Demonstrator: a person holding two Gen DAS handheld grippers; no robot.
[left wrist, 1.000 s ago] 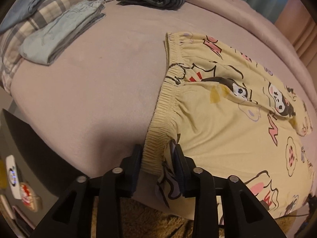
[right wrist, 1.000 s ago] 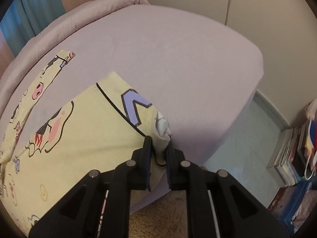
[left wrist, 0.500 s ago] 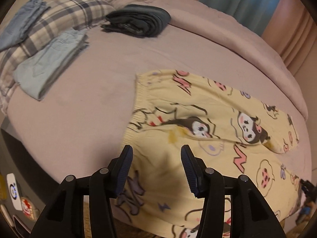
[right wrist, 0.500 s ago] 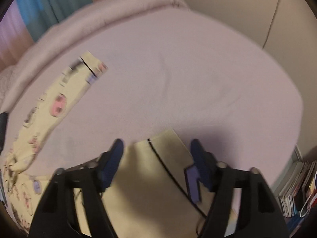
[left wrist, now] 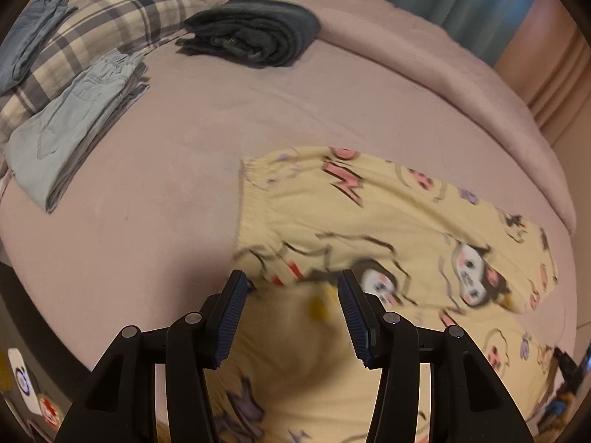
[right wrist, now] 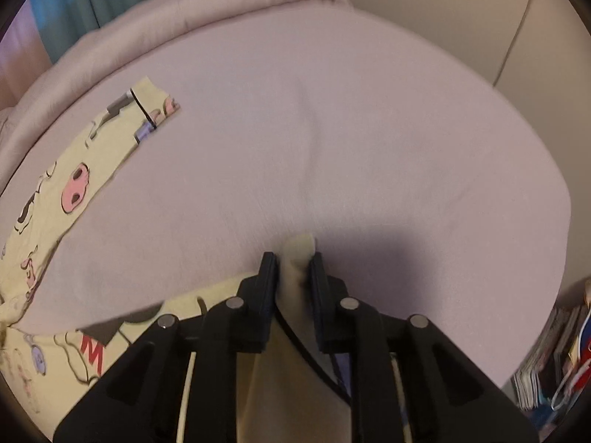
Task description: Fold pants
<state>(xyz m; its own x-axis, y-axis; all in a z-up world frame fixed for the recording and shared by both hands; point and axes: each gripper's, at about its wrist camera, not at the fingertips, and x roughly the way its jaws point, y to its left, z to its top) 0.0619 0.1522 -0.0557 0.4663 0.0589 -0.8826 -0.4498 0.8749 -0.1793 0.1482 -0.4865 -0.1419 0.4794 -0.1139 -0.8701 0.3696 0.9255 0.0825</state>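
Yellow cartoon-print pants (left wrist: 388, 229) lie spread on a mauve bed, waistband to the left in the left wrist view. My left gripper (left wrist: 290, 295) is open and empty, just above the near part of the pants by the waistband. In the right wrist view my right gripper (right wrist: 293, 269) is shut on a fold of the pants (right wrist: 299, 258) at the near leg hem. The far leg (right wrist: 74, 184) lies flat at the left.
Folded light blue pants (left wrist: 70, 129) lie on a plaid pillow (left wrist: 110, 22) at the left. A folded dark garment (left wrist: 255, 33) lies at the back. The bed's edge drops off at the right, with books on the floor (right wrist: 554, 361).
My left gripper let go of the waistband, opened and rose over the pants. My right gripper opened half a second ago and is now shut on the leg hem again.
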